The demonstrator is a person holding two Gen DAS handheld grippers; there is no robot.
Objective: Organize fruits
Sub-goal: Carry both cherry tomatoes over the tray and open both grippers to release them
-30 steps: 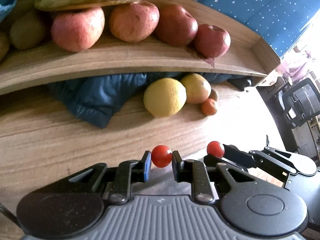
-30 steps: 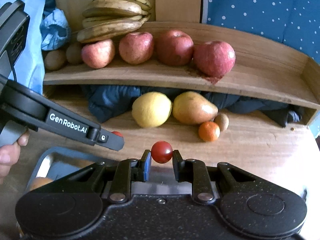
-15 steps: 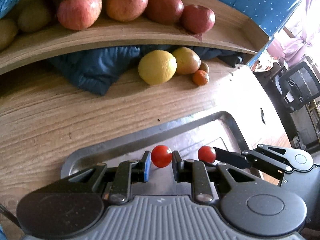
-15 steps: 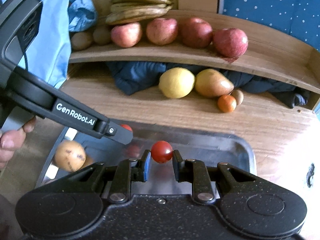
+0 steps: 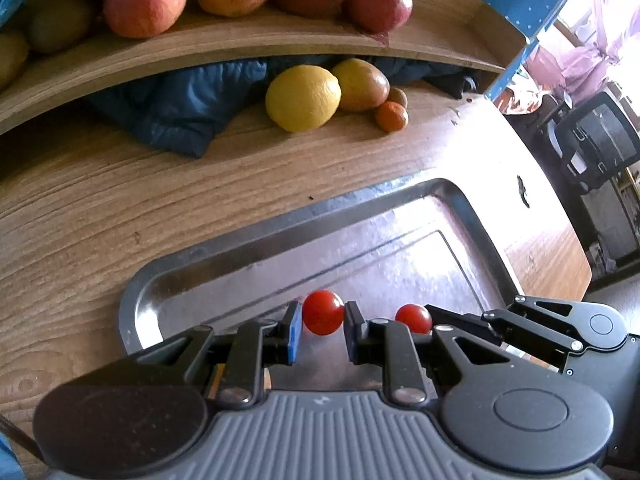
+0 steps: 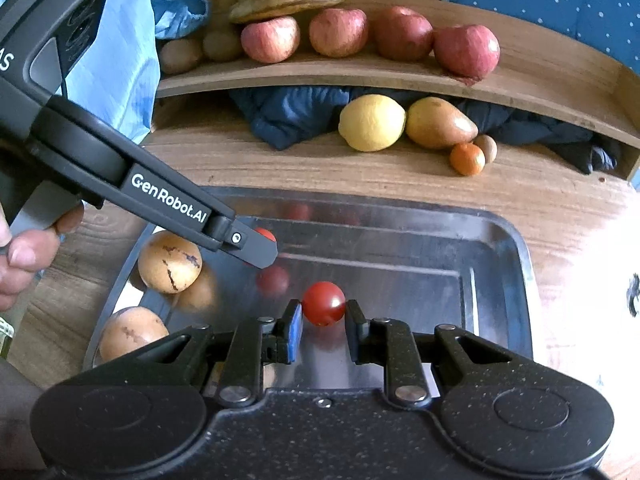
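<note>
Left gripper (image 5: 323, 328): we see it pinching a cherry tomato (image 5: 323, 312) above the steel tray (image 5: 248, 248).
Right gripper (image 6: 323, 326): we see it clamping a second tomato (image 6: 323, 303) over that tray.
Counter (image 5: 80, 208): we note a lemon (image 5: 303, 98) beneath the shelf (image 5: 200, 46).

A dark blue jacket (image 6: 288, 114) lies bunched under the wooden shelf (image 6: 360, 76); a light blue cloth (image 6: 116, 60) hangs left of that shelf.
</note>
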